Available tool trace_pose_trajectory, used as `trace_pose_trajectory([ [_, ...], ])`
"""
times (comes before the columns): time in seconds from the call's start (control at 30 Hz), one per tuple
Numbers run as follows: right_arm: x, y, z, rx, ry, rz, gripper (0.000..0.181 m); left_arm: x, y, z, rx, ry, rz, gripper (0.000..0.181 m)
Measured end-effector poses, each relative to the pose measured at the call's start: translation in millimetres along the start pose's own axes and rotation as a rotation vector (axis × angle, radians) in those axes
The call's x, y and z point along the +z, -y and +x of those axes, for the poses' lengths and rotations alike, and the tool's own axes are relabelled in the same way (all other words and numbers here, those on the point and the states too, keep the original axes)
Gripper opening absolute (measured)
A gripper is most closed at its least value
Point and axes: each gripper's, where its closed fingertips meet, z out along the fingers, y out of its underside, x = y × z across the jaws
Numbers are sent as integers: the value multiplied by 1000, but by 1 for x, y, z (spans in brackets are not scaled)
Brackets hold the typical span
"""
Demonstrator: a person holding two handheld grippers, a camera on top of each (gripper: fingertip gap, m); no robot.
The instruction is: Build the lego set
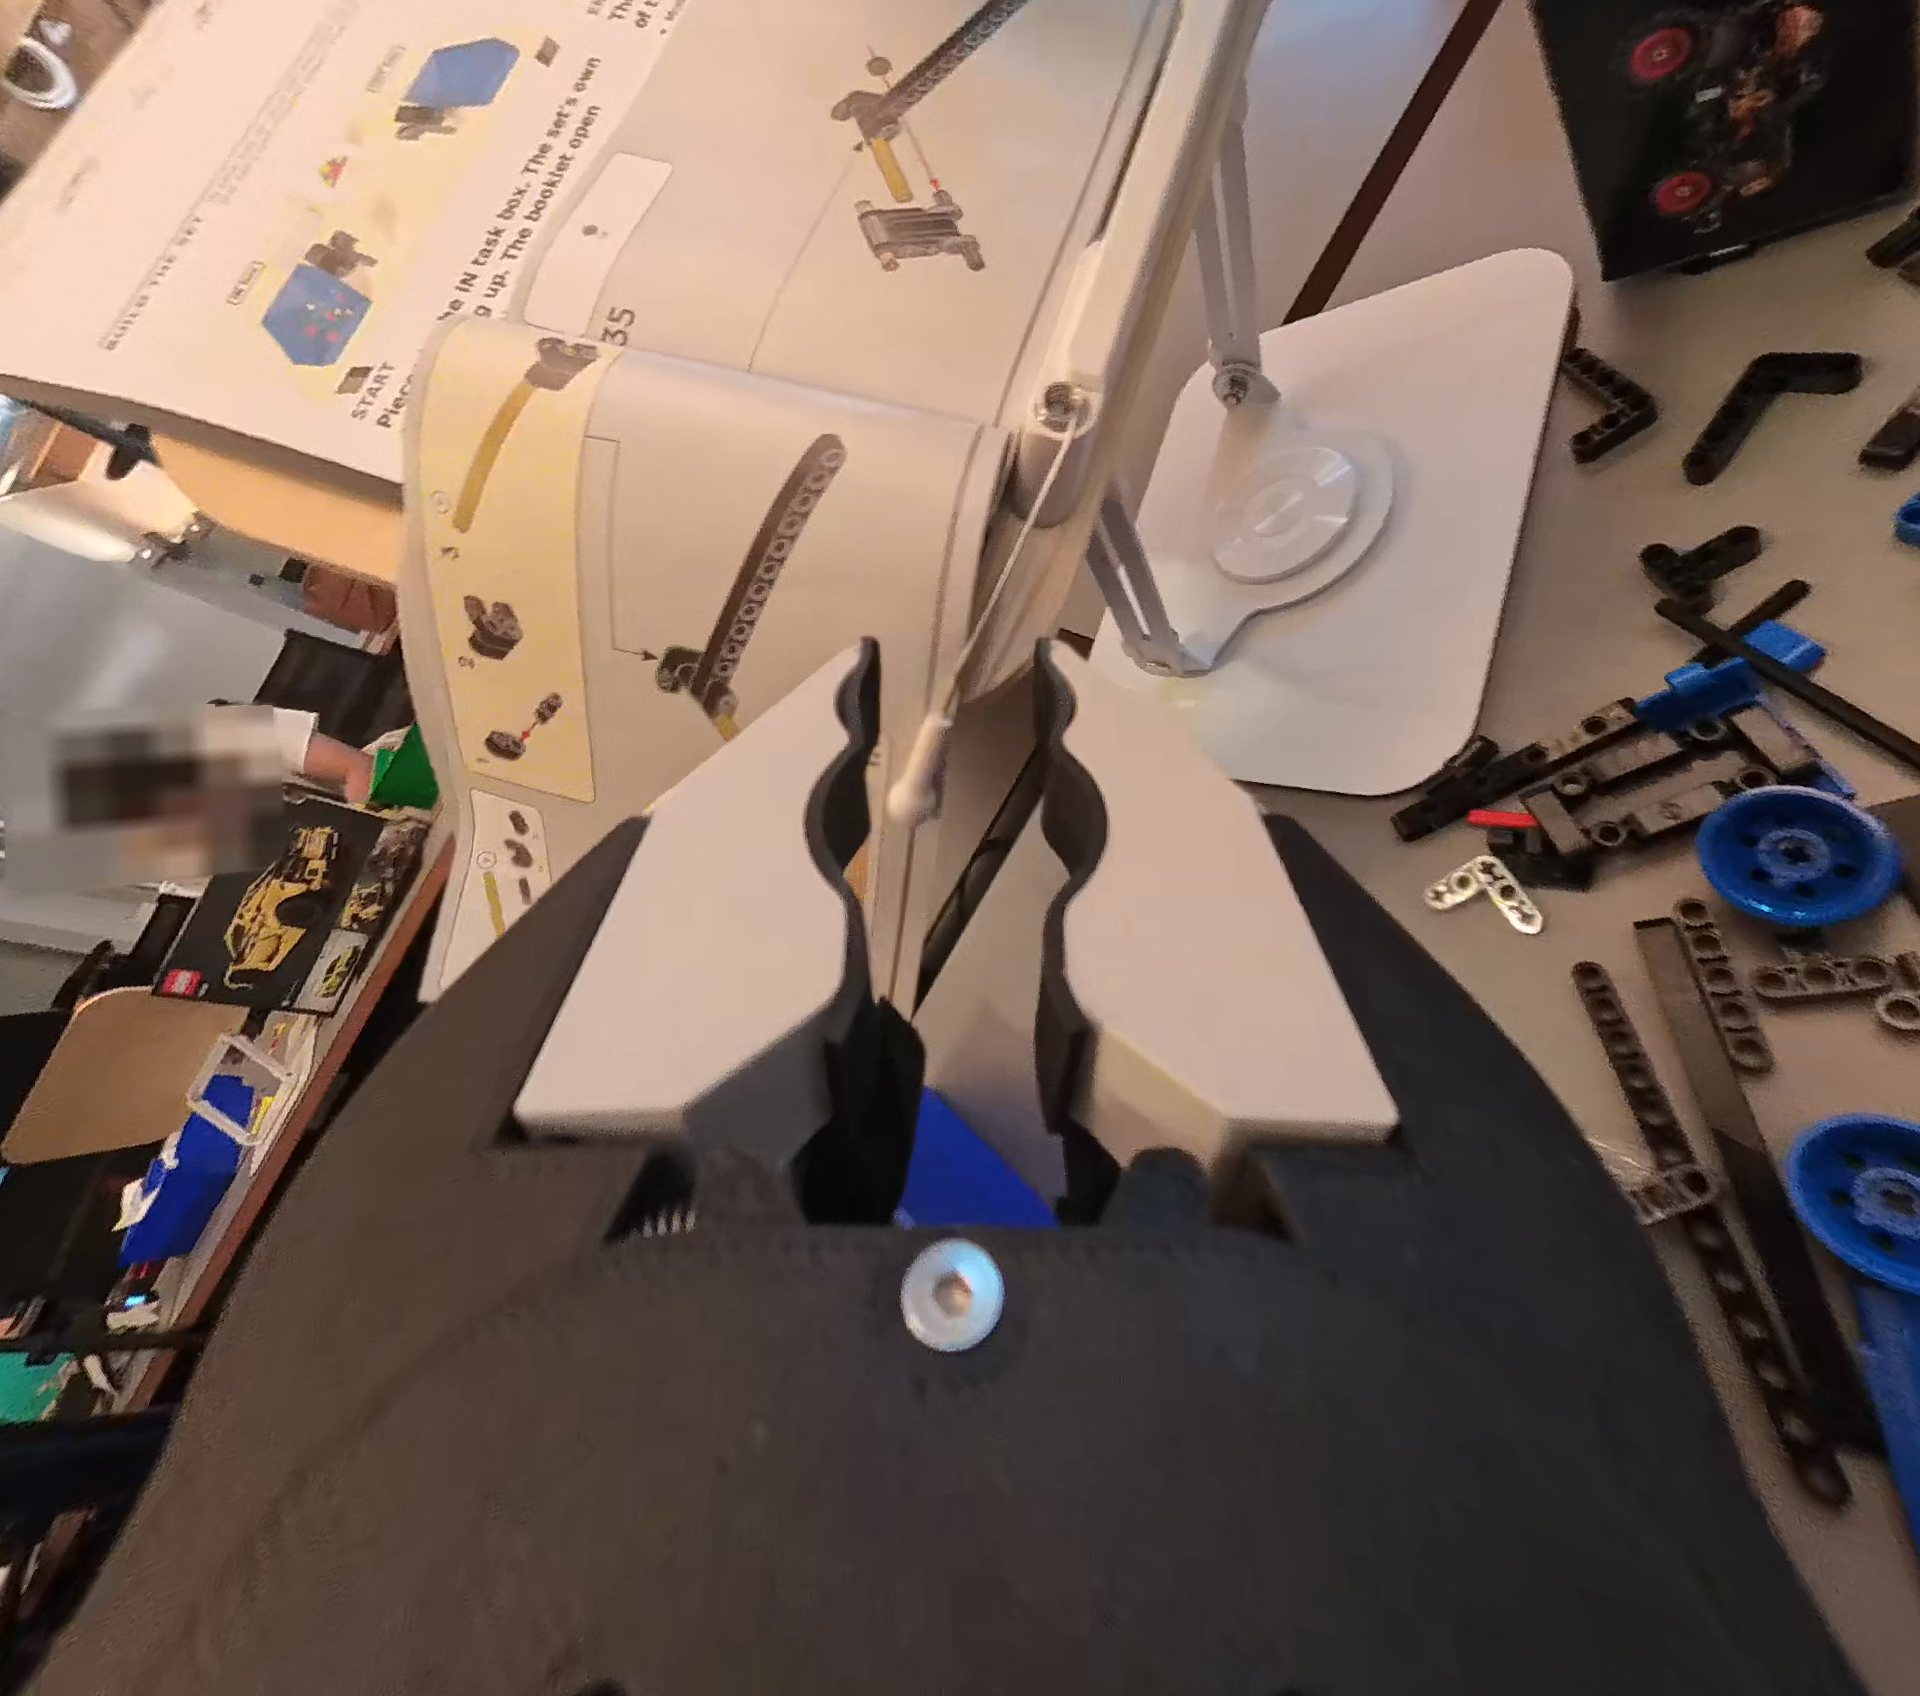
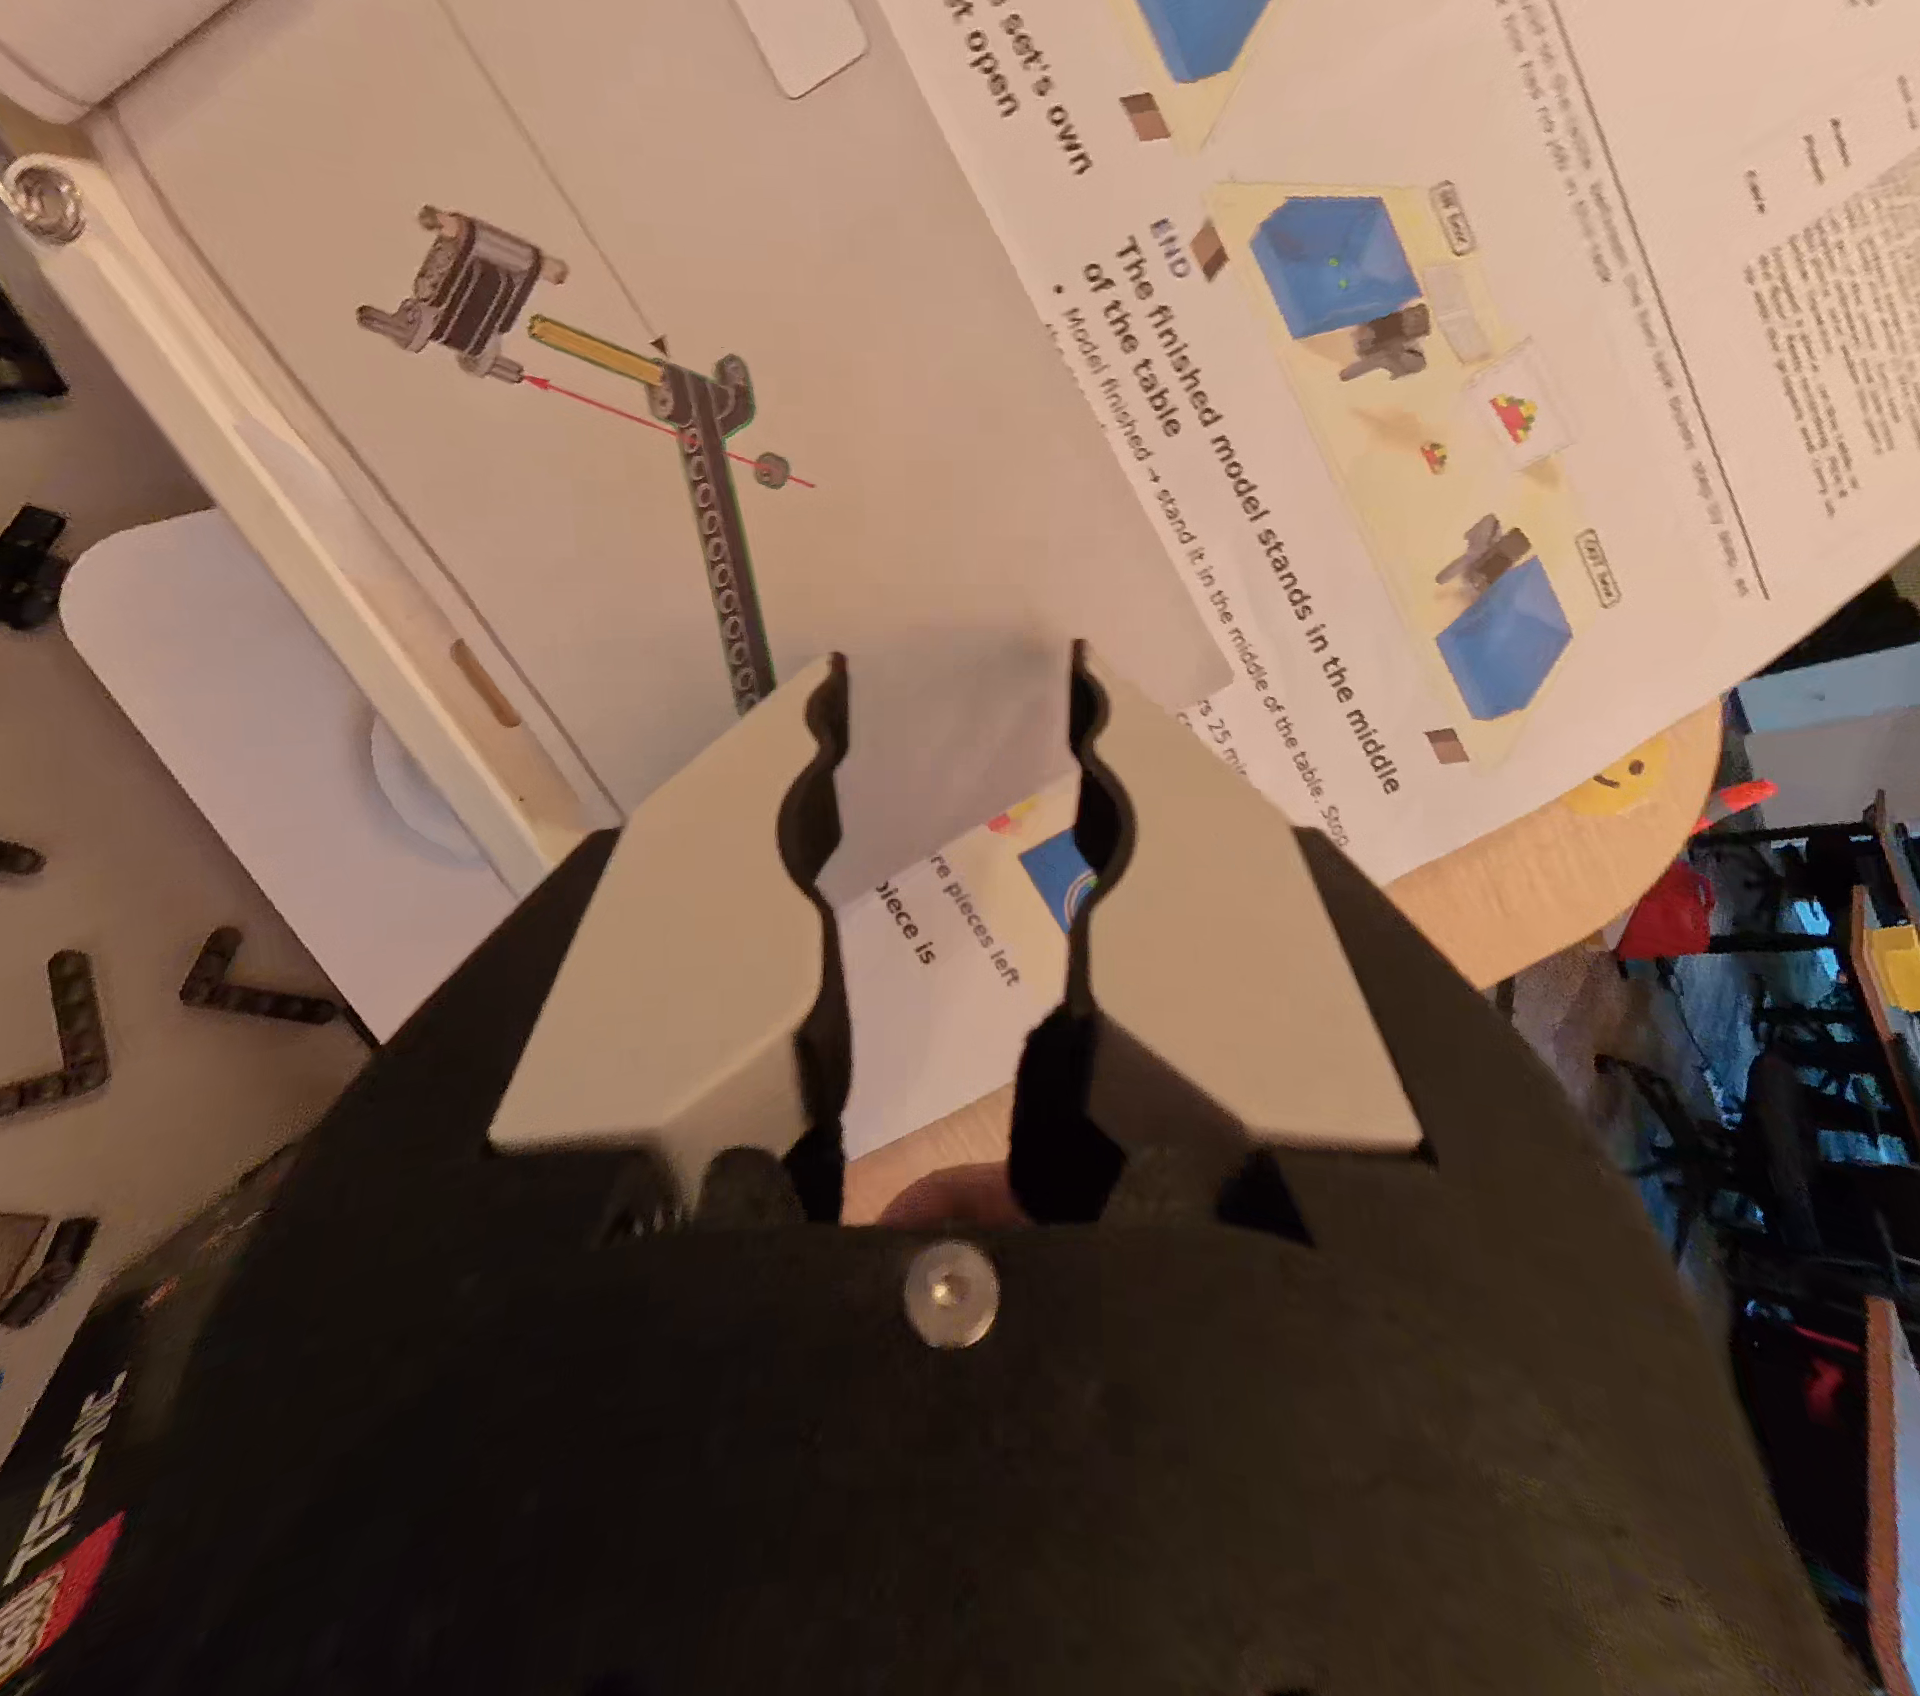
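Note:
The open instruction booklet (image 1: 790, 358) leans on a white stand (image 1: 1382, 524) with a silver arm (image 1: 1174, 192). My left gripper (image 1: 956, 659) is open at the booklet's lower edge. A page edge and a thin cord with a white tip (image 1: 914, 779) run between its fingers, and the pads press on neither. My right gripper (image 2: 956, 659) is open in front of the booklet (image 2: 623, 192). A lower page corner (image 2: 956, 763) shows flat in the gap between its fingers and nothing is gripped. A half-built black and blue assembly (image 1: 1621, 773) lies on the table to the right.
A printed task sheet (image 1: 312, 88) lies behind the booklet and also shows in the right wrist view (image 2: 1455, 192). Blue wheels (image 1: 1792, 857), long black beams (image 1: 1704, 1231) and L-shaped beams (image 2: 73, 1044) are scattered on the table. The set's black box (image 1: 1714, 15) stands at the back right. The left gripper's tips are roughly 20 cm from the right gripper's.

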Motion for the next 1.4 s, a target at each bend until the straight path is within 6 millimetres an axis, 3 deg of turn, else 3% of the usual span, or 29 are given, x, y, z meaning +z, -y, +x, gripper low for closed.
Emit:
trace_pose_trajectory([
  [0.1, 1, -1, 3, 29, 5, 11, 52, 3, -3, -4, -28, 4, 4, 30],
  [0.2, 4, -5, 3, 46, 20, 5, 51, 7, -11, -1, -31, -12, -23, 31],
  [0.33, 6, -5, 3, 55, 24, 16, 37, 10, -17, 5, -21, -26, -48, 28],
  [0.4, 6, -5, 2, 49, 29, 21, 19, 9, -17, 7, -28, -33, -45, 25],
  [0.57, 8, -5, 2, 37, 42, 32, 13, 8, -21, 12, -18, -55, -54, 25],
  [0.6, 8, -5, 0, 28, 51, 27, 0, 8, -21, 13, -20, -58, -54, 25],
  [0.77, 5, -4, 1, 5, 41, 14, 0, 6, -18, 12, -41, -50, -23, 24],
  [0.8, 4, -3, 5, 6, 21, 26, 4, 5, -17, 11, -44, -44, -15, 25],
  [0.87, 2, -1, 12, 41, -4, 38, 48, 4, -17, 13, -46, -53, -9, 25],
  [0.9, 3, -3, 15, 60, -8, 32, 57, 4, -17, 14, -52, -63, -7, 26],
  [0.97, 4, -4, 14, 65, 8, 35, 57, 4, -17, 14, -58, -63, -6, 26],
  [1.23, 8, -4, 8, 46, 19, 37, 18, 6, -18, 14, -55, -59, -11, 28],
  [1.3, 9, -3, 3, 41, 39, 39, 0, 6, -17, 15, -54, -61, -13, 28],
  [1.4, 9, -4, 3, 56, 45, 40, 0, 6, -18, 16, -54, -61, -13, 29],
])
